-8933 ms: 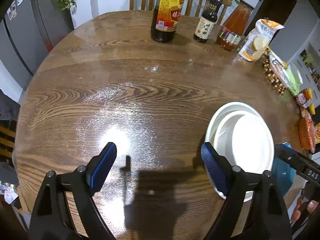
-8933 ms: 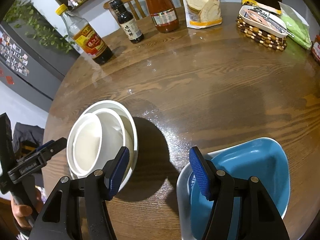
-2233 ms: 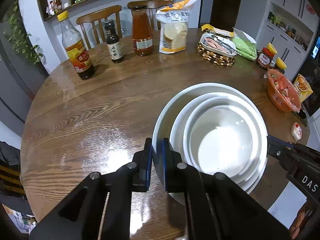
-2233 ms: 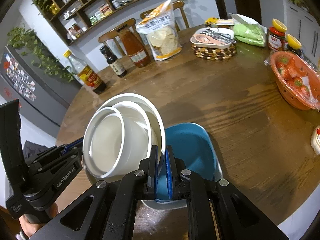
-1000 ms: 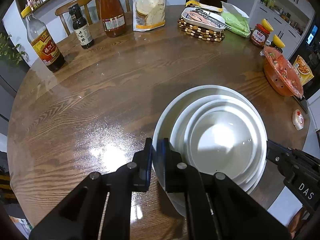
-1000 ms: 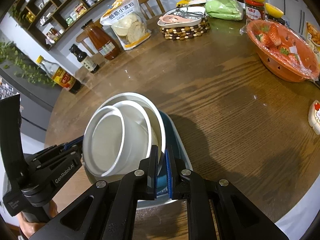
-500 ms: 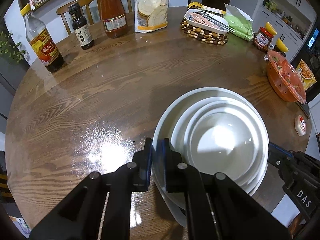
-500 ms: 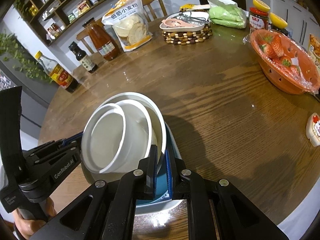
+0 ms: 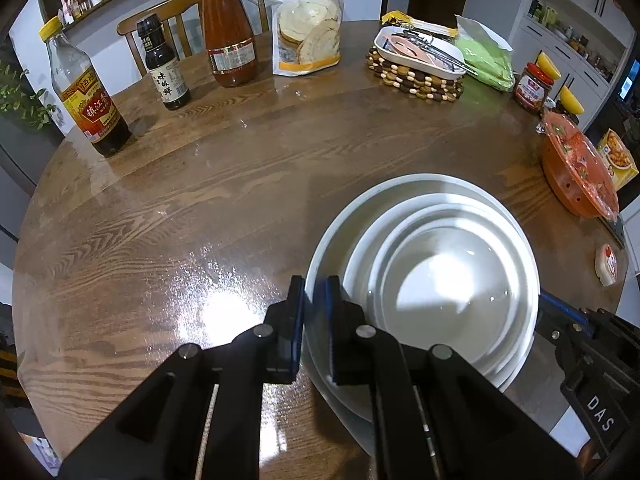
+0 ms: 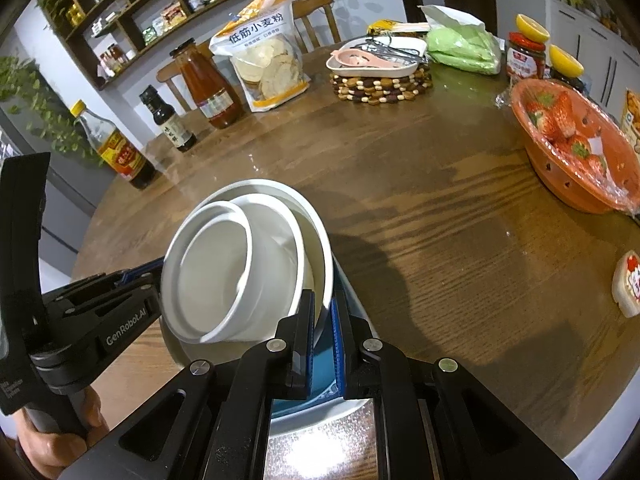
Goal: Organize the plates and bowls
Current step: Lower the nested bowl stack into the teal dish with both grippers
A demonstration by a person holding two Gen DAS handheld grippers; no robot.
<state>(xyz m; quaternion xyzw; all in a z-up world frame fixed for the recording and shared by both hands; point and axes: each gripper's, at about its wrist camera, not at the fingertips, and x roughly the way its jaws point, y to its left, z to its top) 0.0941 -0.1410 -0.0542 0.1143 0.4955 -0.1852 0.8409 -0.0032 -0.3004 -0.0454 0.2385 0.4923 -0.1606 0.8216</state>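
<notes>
Left claw (image 9: 314, 300) clenched on white bowl stack (image 9: 440, 280) rim; right claw (image 10: 322, 320) grasping opposite rim, blue dish (image 10: 320, 376) beneath.

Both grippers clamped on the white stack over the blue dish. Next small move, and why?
Probably lower it straight down. The left hand-held gripper and right hand-held gripper pinch opposite rims of the white bowl stack, which sits directly above the blue dish.

Nested white bowls (image 9: 448, 280), rim clamped by left gripper (image 9: 314, 312); round wooden table (image 9: 200, 200); vinegar bottle (image 9: 86, 92), soy sauce bottle (image 9: 164, 66), flour bag (image 9: 308, 20) ranged beyond.
</notes>
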